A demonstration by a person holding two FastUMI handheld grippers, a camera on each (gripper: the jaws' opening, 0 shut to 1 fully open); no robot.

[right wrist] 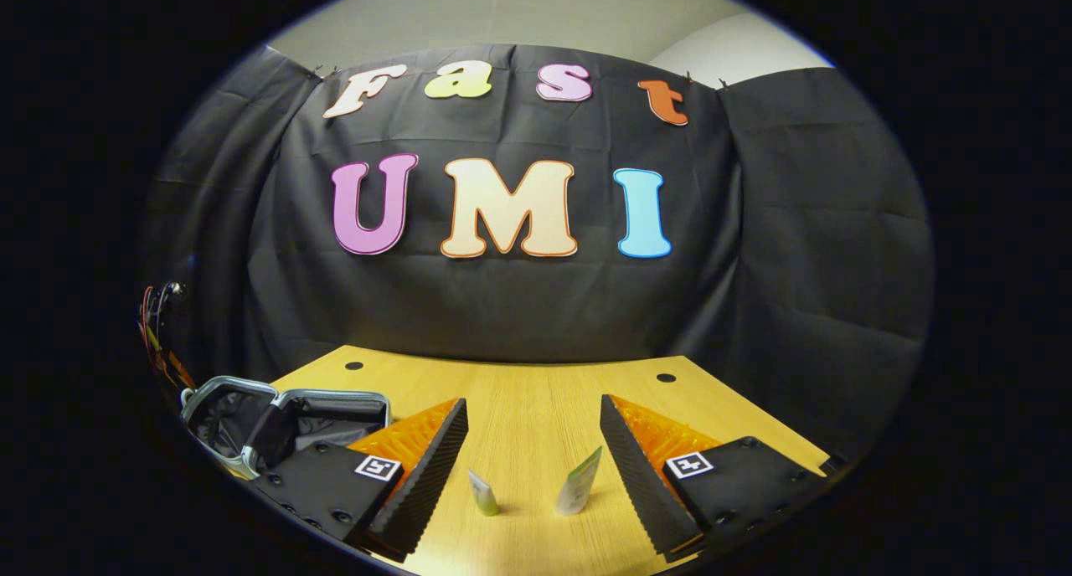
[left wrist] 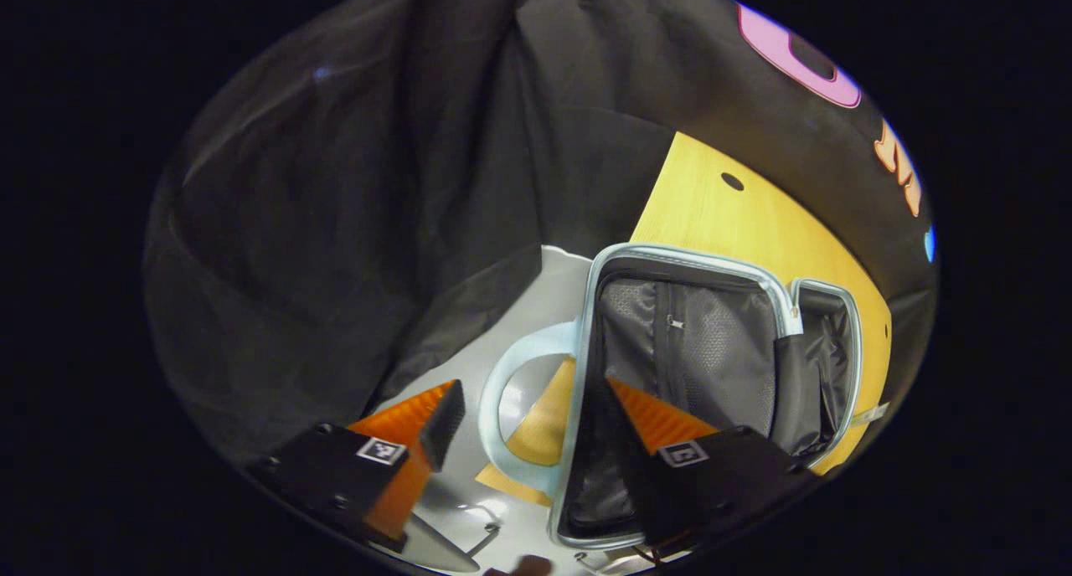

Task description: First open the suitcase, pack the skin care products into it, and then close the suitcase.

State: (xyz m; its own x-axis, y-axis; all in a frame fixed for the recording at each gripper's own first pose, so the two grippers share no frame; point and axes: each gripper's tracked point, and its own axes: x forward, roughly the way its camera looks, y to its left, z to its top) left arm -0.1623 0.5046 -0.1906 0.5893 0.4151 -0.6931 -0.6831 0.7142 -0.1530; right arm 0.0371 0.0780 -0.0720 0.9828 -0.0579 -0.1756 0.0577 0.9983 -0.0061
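The suitcase [left wrist: 687,342] lies open on the wooden table [left wrist: 737,224], a pale blue shell with dark grey lining in both halves. Its looped handle [left wrist: 502,392] sticks out past the table's edge. My left gripper [left wrist: 533,383] is open, and the handle and the near rim of the case lie between its fingers without touching them. In the right gripper view the open suitcase [right wrist: 285,425] sits at the far left of the table [right wrist: 536,383]. My right gripper [right wrist: 533,402] is open above two skin care tubes, a small one [right wrist: 483,492] and a taller one [right wrist: 579,482], both standing upright.
Black cloth walls close the booth on all sides. Pale floor [left wrist: 536,300] shows beyond the table's edge under the handle. The tabletop has two small cable holes [right wrist: 353,365] [right wrist: 666,378] near its back edge. Some wires [right wrist: 159,316] hang at the far left.
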